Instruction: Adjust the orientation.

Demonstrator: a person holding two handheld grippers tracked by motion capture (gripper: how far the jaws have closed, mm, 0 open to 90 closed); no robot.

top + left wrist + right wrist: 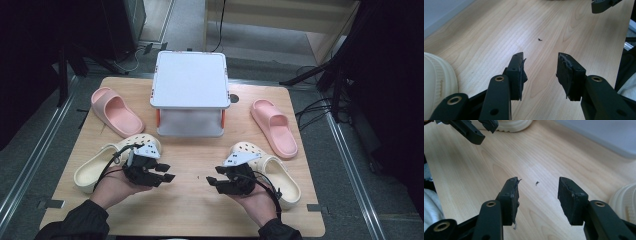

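Note:
Two cream clogs lie on the wooden table [190,210], one at the front left [102,162] and one at the front right [275,175]. My left gripper [167,172] hovers just right of the left clog, open, with bare wood between its fingers [517,72]. Facing it across a short gap, my right gripper [212,181] stands open just left of the right clog, nothing between its fingers [510,197]. The left clog's toe [436,75] edges the left gripper view. The right clog [626,200] edges the right gripper view.
A white two-level rack [190,80] stands at the back middle of the table. One pink slide [115,111] lies left of it, another pink slide [275,125] to its right. A small dark speck [539,39] sits on the wood between the grippers.

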